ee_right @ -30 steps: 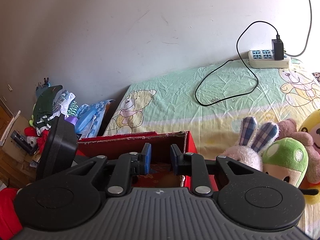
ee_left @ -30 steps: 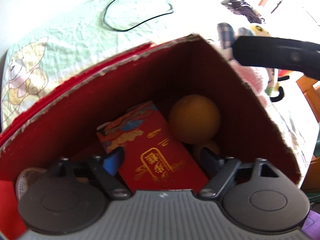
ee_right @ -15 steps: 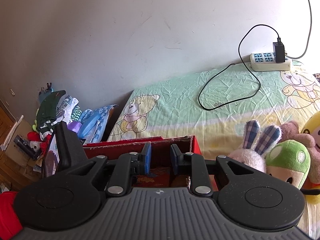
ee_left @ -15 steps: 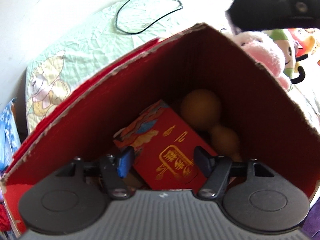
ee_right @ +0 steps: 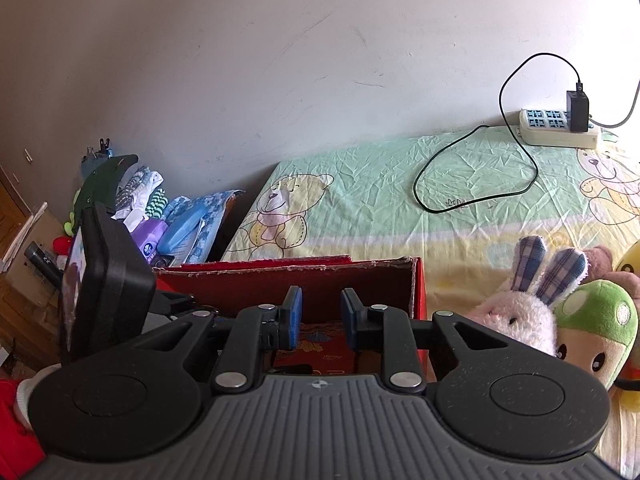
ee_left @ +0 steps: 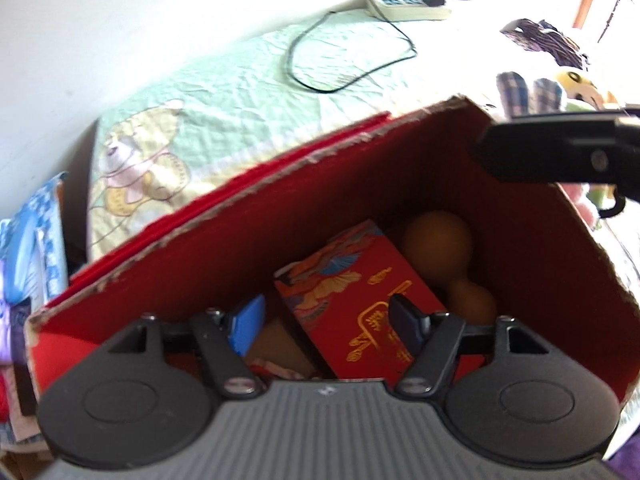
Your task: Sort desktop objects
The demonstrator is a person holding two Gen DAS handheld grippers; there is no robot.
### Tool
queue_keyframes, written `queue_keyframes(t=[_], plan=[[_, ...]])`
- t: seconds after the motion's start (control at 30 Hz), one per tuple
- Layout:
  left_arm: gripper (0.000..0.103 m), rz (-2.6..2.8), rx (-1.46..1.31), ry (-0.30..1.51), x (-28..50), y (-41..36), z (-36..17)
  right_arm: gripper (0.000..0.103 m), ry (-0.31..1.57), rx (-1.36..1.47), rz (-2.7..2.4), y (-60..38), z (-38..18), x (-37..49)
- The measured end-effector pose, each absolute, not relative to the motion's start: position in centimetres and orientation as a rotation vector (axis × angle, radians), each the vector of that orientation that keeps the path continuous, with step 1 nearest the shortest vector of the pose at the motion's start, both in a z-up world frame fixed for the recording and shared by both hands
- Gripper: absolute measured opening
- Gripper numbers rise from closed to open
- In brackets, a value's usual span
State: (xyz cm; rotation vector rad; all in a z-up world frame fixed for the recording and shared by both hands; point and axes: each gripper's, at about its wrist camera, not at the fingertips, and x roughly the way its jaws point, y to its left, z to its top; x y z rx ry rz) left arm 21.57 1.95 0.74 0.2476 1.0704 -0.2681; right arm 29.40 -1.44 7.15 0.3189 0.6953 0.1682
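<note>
An open red cardboard box stands on the bed. Inside it lie a red packet with gold characters and a tan gourd-shaped thing along its right edge. My left gripper hangs open above the box's inside, holding nothing, with the packet showing below its fingers. In the right wrist view my right gripper hovers over the box's near side, its blue pads a small gap apart with nothing between them. The right gripper's black body crosses the box's far right corner.
Plush toys sit right of the box: a pink rabbit and a green mushroom. A power strip and a looped black cable lie on the bear-print sheet. Packets and clutter are piled left of the bed.
My left gripper has drawn back and up out of the box, so more of the rim shows, and its fingers have narrowed slightly. The right gripper stays about where it was.
</note>
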Motion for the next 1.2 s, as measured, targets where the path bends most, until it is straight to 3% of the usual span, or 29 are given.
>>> queue_keyframes(t=[0.47,1.2], plan=[[0.076,-0.064,0.146,1.038,18.6,6.6,2.5,0.025,0.75,0.298,0.179,1.8,5.7,28.6],[0.08,0.043,0.135,1.04,14.7,5.9,1.3,0.025,0.82,0.303,0.157,2.7,3.1,26.1]])
